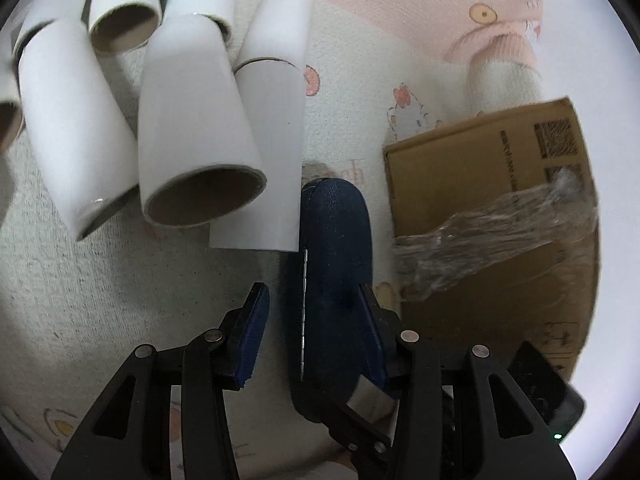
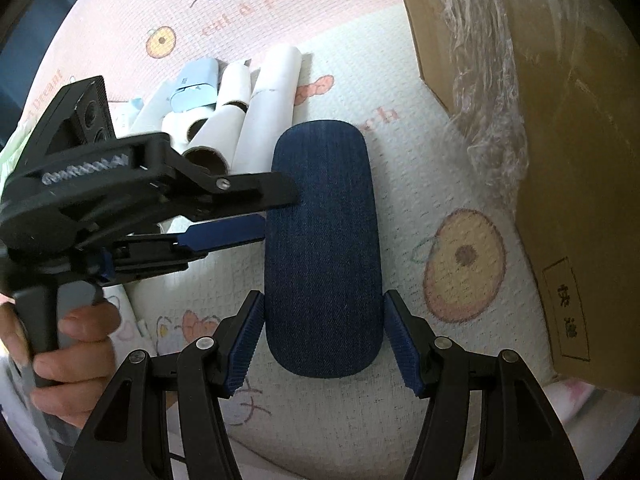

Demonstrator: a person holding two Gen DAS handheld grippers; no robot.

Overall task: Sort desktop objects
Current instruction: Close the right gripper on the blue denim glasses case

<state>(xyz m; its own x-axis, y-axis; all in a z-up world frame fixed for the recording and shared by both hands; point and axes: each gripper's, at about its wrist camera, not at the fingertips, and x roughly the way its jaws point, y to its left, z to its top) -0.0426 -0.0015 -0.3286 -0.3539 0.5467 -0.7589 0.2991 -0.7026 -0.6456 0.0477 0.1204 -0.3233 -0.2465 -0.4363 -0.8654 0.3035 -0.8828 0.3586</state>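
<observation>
Right wrist view shows me the dark blue denim case (image 2: pixel 323 248) lying flat on the patterned mat (image 2: pixel 420 184), between the white paper rolls (image 2: pixel 256 120) and the cardboard box (image 2: pixel 572 184); my right gripper (image 2: pixel 324 344) has its jaws apart on both sides of the case's near end, and I cannot tell if the pads touch it. My left gripper (image 1: pixel 310 320) also stands apart around the case (image 1: pixel 336 264), one pad against it, the other off.

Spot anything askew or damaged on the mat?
The white tubes lie jumbled, overlapping at mixed angles with a pale blue device on top. Crumpled clear film hangs off the cardboard box. The denim case looks intact.
</observation>
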